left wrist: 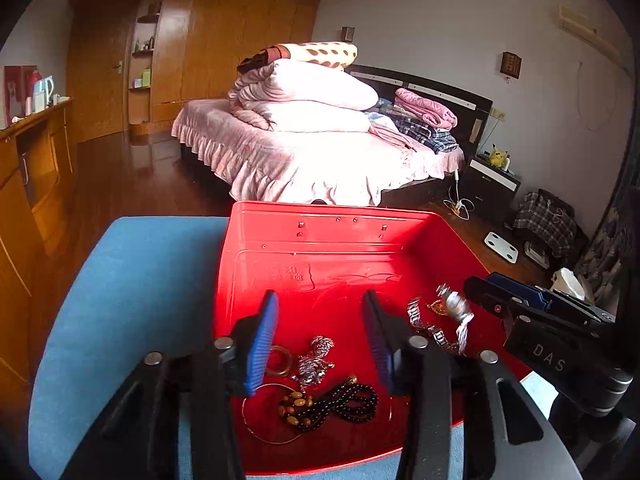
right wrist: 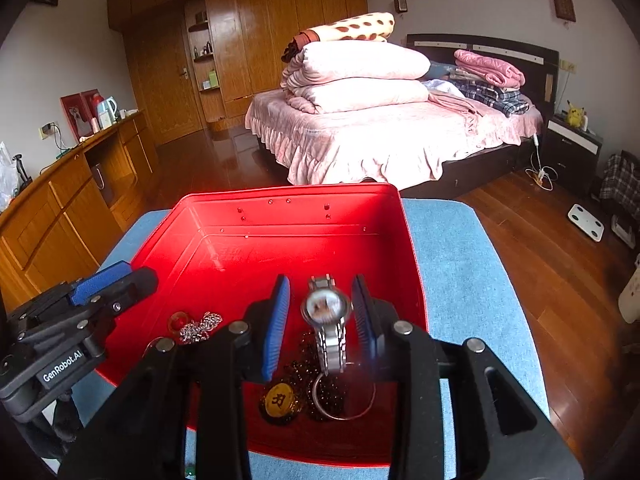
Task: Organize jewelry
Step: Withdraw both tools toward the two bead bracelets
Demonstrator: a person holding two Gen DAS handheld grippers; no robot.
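Note:
An open red tin (left wrist: 320, 216) (right wrist: 288, 194) sits on a blue cushion (left wrist: 140, 280). My left gripper (left wrist: 320, 332) (right wrist: 128, 276) hangs open over the tin's left side with nothing between its pads. Below it lie a black bead bracelet (left wrist: 352, 400), amber beads (left wrist: 296, 402), a silver chain (left wrist: 316, 360) and a thin bangle (left wrist: 276, 360). My right gripper (right wrist: 320, 320) (left wrist: 480, 282) is over the tin's right side. A silver watch (right wrist: 326, 308) (left wrist: 454, 308) hangs blurred between its pads, with a gap to the left pad. Under it lie a gold pendant (right wrist: 280, 400) and a dark bead chain (right wrist: 316, 372).
The back half of the tin's floor (right wrist: 280, 248) is bare. Beyond the cushion are a wooden floor (right wrist: 520, 240), a bed with pink bedding (right wrist: 380, 132), a wooden dresser (right wrist: 60, 200) on the left and a white scale (right wrist: 586, 222) on the right.

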